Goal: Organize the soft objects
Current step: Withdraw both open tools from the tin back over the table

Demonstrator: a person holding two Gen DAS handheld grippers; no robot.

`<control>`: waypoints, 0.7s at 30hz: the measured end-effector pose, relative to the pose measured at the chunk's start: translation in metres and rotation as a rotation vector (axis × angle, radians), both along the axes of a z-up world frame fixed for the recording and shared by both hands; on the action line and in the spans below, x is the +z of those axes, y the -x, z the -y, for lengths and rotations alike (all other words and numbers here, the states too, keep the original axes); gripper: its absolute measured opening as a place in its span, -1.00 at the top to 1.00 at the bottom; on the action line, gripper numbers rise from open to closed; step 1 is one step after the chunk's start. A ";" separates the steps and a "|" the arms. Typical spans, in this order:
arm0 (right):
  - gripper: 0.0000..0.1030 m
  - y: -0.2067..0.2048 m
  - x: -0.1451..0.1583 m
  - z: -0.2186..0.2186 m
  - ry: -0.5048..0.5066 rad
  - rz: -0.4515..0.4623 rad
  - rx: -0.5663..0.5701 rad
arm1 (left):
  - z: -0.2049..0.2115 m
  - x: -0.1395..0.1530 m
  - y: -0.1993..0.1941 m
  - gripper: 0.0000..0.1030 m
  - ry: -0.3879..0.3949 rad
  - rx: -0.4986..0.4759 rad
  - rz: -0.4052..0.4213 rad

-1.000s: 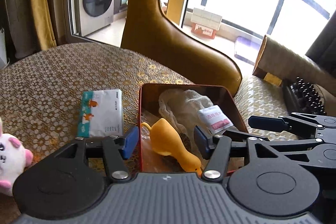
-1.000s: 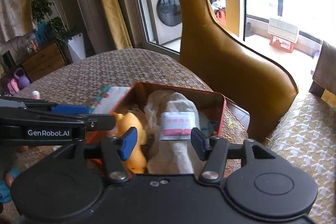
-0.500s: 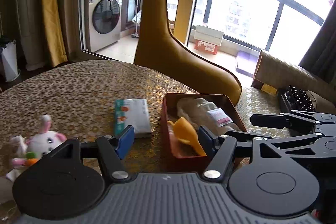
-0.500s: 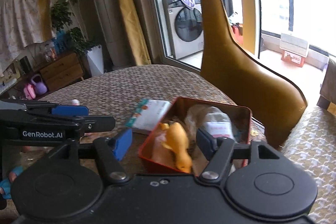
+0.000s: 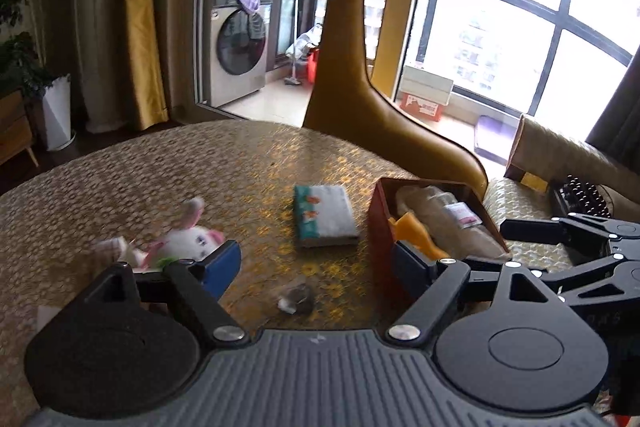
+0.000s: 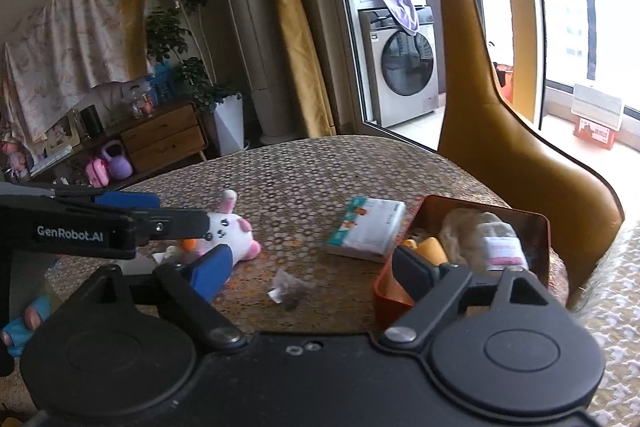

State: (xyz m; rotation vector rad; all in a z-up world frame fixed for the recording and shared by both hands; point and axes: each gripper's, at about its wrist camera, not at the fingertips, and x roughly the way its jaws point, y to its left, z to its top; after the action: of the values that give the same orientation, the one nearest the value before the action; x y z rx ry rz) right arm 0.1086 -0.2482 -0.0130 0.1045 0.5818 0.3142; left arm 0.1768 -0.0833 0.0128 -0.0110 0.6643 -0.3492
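Both the left gripper [image 5: 316, 261] and right gripper [image 6: 310, 267], jaws just opened wide and empty, hover near the red rectangular tin [image 6: 536, 227] holding a yellow rubber duck [image 6: 430, 251].

table [image 5: 168, 171]: round-ish, covered in a gold-brown honeycomb-pattern cloth
red tin box [image 5: 378, 227]: sits at the right side of the table, open top
tissue pack [image 5: 325, 215]: lying flat just left of the box, not touching it
plush bunny [image 6: 230, 231]: white and pink, on its side over at the left
small clear packet [image 6: 290, 289]: dark bits inside, near edge, between bunny and box
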 end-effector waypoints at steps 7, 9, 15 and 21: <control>-0.79 0.003 -0.007 -0.023 0.014 -0.009 0.023 | -0.037 -0.007 0.010 -0.67 0.026 0.029 -0.027; -0.81 0.002 -0.011 -0.029 0.022 -0.015 0.031 | -0.049 -0.010 0.015 -0.68 0.029 0.036 -0.020; -0.81 0.001 -0.017 -0.045 0.031 -0.036 0.057 | -0.082 -0.016 0.024 -1.00 -0.007 0.073 0.018; -0.82 -0.004 -0.024 -0.060 0.050 -0.043 0.079 | -0.126 -0.030 0.023 -1.00 0.002 0.149 -0.017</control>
State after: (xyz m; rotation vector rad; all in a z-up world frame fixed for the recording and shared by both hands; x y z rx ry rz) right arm 0.1128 -0.1879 -0.0367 0.0399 0.6375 0.3749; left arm 0.1534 0.0428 -0.0173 -0.0651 0.6762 -0.2070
